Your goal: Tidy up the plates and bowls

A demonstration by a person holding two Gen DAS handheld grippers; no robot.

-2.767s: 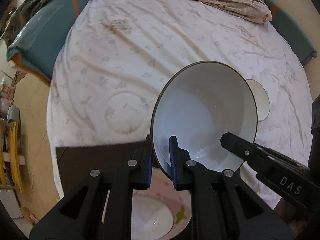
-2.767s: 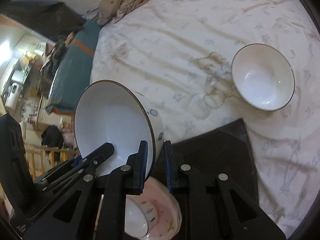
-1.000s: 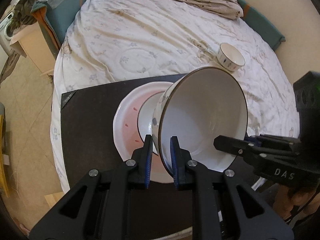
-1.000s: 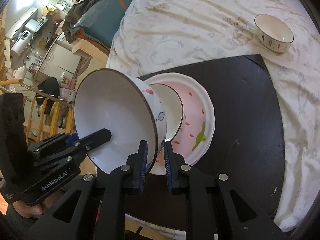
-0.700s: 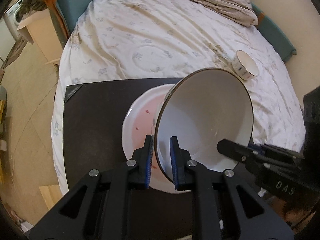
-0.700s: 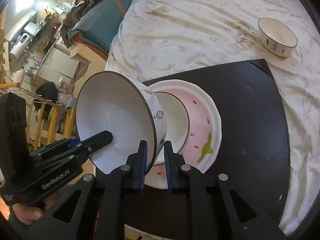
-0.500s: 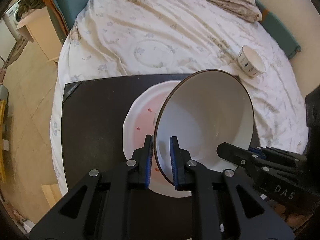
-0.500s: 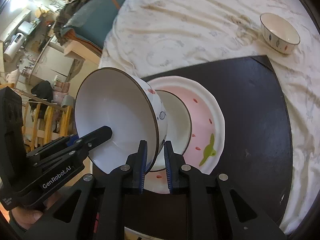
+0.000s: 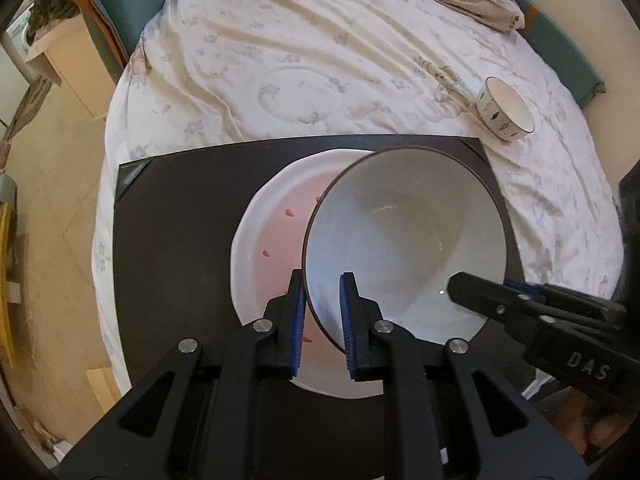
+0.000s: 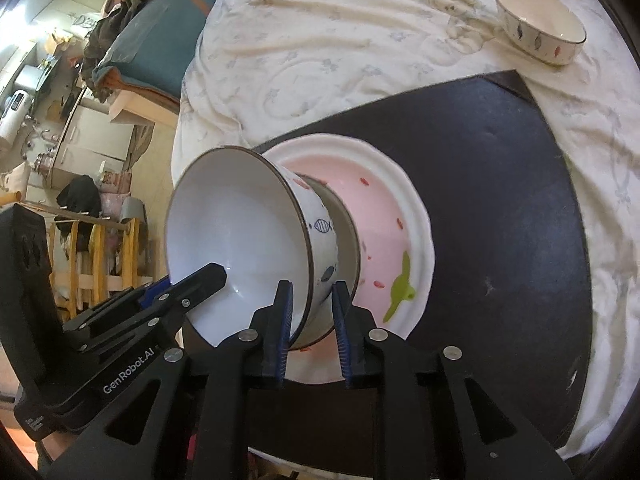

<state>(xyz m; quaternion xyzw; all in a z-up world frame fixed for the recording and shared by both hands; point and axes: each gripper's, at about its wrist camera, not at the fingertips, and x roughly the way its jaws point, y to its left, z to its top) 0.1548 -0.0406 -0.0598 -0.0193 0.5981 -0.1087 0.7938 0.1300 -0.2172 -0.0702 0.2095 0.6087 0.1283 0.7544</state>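
The big bowl (image 9: 404, 236) sits tilted in a smaller bowl (image 10: 346, 236) on the pink plate (image 10: 384, 208); left gripper (image 9: 322, 312) pinches its rim; right gripper (image 10: 310, 312) jaws have just been opening around it; it may tip and crack.

**Two black hand-held grippers with blue pads**

The left hand-held gripper (image 9: 322, 312) is built of matte black plastic: two broad arms with triangular cut-outs, each narrowing to a finger. Ribbed blue pads (image 9: 298, 330) line the inner faces of the fingers. Four round silver screws sit across the arms. In the right wrist view its side shows white lettering, "GenRobot.AI", on the black housing, with small silver screws along its linkage.

The right hand-held gripper (image 10: 310, 312) has the same black frame, triangular cut-outs, silver screws and blue ribbed pads (image 10: 284, 328). In the left wrist view its housing carries the white letters "DAS".
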